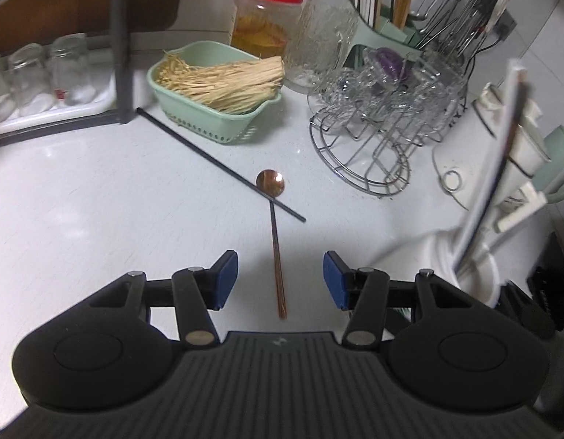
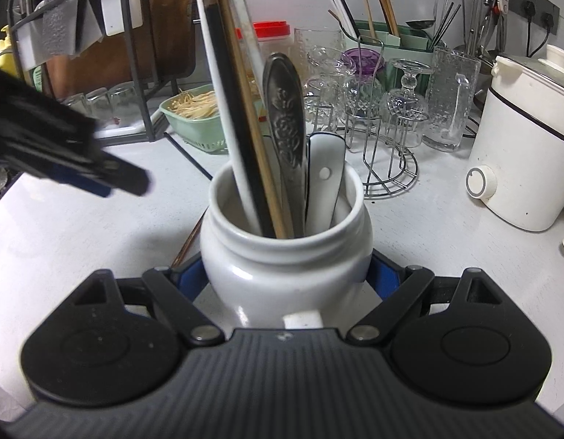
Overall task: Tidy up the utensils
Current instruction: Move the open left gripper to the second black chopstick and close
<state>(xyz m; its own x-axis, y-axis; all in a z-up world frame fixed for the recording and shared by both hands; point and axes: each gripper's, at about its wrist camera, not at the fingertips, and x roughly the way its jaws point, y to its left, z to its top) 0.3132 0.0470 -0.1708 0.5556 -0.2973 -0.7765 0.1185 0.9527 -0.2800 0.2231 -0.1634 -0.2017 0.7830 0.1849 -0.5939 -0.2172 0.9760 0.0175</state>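
Left gripper (image 1: pixel 280 281) is spread wide, with the copper spoon (image 1: pixel 274 226) handle end lying right between its 2 fingers, long axis pointing straight ahead to the bowl. A black chopstick (image 1: pixel 216 162) crosses its neck further out. Right gripper (image 2: pixel 287 274) is clamped on the white jar (image 2: pixel 287 256), so left is nearer, I'd say.

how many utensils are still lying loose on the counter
2: a copper spoon on the counter ahead of the open left gripper, and a black chopstick lying across its neck. Others may be hidden.
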